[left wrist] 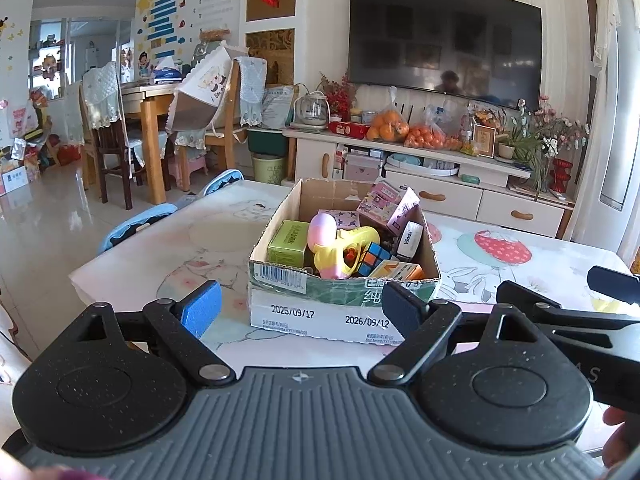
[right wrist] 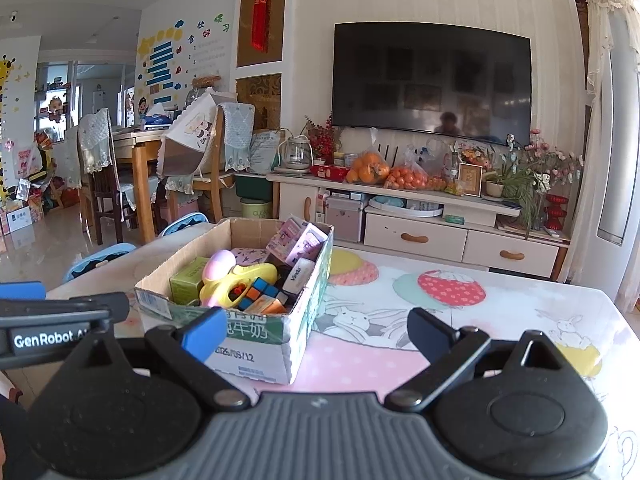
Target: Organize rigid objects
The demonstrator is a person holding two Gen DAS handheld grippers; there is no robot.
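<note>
Looking past my left gripper [left wrist: 300, 308], fingers spread and empty, I see the cardboard box [left wrist: 340, 300] of toys just ahead on the worktop [left wrist: 160, 248]. My right gripper [right wrist: 316, 332], likewise released, has the box ahead-left.

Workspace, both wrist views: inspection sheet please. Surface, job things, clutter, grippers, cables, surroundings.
Surface: table with pastel rabbit-print cover, bare around the box.
Job's things: open cardboard box holding a yellow plastic toy, colourful puzzle cube, green carton, pink cartons, white tissue pack.
Clutter: nothing seen on the table.
Grippers: left gripper open, empty; right gripper open, empty; both short of the box.
Cables: nothing seen.
Surroundings: wall-mounted black television, white cabinet with bagged oranges, wooden dining chairs.
</note>
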